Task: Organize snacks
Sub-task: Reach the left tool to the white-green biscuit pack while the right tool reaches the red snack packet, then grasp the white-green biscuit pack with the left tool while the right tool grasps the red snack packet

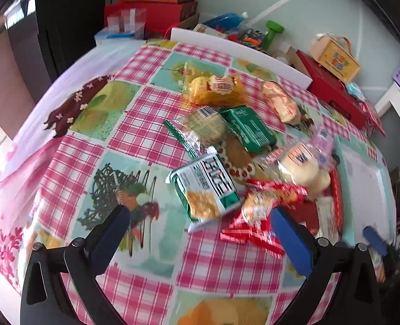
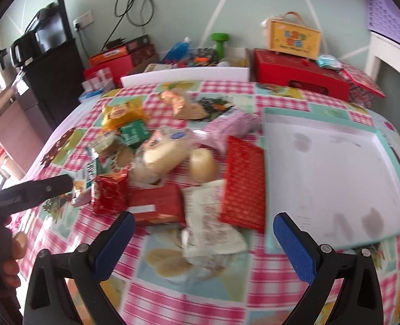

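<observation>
Plainly, little is sorted yet.

- Left hand-held gripper [image 1: 200, 222]: released, empty, hanging just short of the green-and-white cracker pack [image 1: 204, 187], left of the tray.
- Snack pile [image 2: 156, 162]: heaped on the checked surface [image 2: 213, 284] left of the tray; all of it remains to be placed.
- Right hand-held gripper [image 2: 204, 228]: spread wide, empty, over a white wrapper [image 2: 210, 230] beside the tray.
- White tray [image 2: 335, 178]: bare, no snack in it.

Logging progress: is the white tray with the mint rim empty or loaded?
Empty: the white tray with the mint rim shows only bare, smudged surface; snacks lie beside it.
</observation>
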`<state>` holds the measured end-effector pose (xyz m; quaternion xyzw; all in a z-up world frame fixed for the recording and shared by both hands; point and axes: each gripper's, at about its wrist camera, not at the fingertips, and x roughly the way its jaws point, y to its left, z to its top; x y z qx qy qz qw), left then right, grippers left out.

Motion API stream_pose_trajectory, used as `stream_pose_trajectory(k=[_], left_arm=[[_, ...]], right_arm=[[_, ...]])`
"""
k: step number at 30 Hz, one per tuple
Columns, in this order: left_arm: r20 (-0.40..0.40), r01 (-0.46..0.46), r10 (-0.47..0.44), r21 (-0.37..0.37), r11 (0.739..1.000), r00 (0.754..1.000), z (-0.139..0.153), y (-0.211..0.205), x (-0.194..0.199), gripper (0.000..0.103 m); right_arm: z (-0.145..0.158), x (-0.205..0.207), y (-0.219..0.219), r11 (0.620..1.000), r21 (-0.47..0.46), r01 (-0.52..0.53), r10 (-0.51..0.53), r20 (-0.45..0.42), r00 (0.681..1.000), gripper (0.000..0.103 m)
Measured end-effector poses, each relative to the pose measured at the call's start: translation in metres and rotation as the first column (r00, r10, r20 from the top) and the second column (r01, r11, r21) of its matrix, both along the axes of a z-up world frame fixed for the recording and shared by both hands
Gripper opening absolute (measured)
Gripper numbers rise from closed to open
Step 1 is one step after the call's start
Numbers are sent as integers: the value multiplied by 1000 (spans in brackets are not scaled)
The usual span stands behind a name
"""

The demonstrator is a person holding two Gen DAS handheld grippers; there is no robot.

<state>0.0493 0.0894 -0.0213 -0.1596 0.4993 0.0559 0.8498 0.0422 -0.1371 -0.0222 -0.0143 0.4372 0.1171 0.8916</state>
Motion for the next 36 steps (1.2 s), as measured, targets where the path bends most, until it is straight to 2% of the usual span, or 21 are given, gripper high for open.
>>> stream_pose_trajectory(k=[3, 11, 17, 20, 22, 23, 24, 26, 27, 30, 36], left_arm=[[-39, -22, 21, -29, 999, 999, -6, 6, 13, 103], [-99, -16, 14, -22, 1000, 995, -20, 8, 40, 103], [-113, -9, 3, -49, 999, 994, -32, 9, 50, 102], [-120, -4, -3, -57, 998, 993, -37, 8, 54, 93], [-126, -5, -3, -62, 998, 992, -41, 8, 55, 92], [-122, -5, -3, -65, 998, 993, -42, 8, 55, 88], [-116, -2, -5, -63, 998, 993, -41, 8, 54, 77], [-112, -1, -5, -50, 999, 994, -41, 6, 56, 68], [-110, -2, -5, -55, 998, 994, -40, 6, 56, 67], [-107, -2, -4, -55, 998, 994, -39, 6, 55, 63], [-80, -10, 7, -47, 999, 997, -25, 4, 44, 57]], right_arm=[[-5, 7, 18, 999, 11, -43, 43, -29, 999, 102], [-12, 18, 67, 986, 45, -163, 165, -37, 986, 96], [-24, 28, 88, 977, 45, -207, 210, -69, 975, 80], [-29, 33, 90, 976, 65, -206, 211, -88, 973, 72], [-29, 35, 92, 975, 72, -209, 215, -83, 973, 70], [-29, 35, 92, 974, 79, -213, 219, -85, 972, 67], [-30, 35, 93, 973, 86, -216, 224, -87, 971, 63], [-29, 35, 93, 971, 94, -218, 226, -86, 970, 58], [-28, 34, 92, 971, 97, -217, 225, -86, 971, 53], [-26, 34, 90, 969, 122, -216, 227, -88, 970, 48], [-22, 31, 87, 966, 138, -219, 232, -90, 969, 43]])
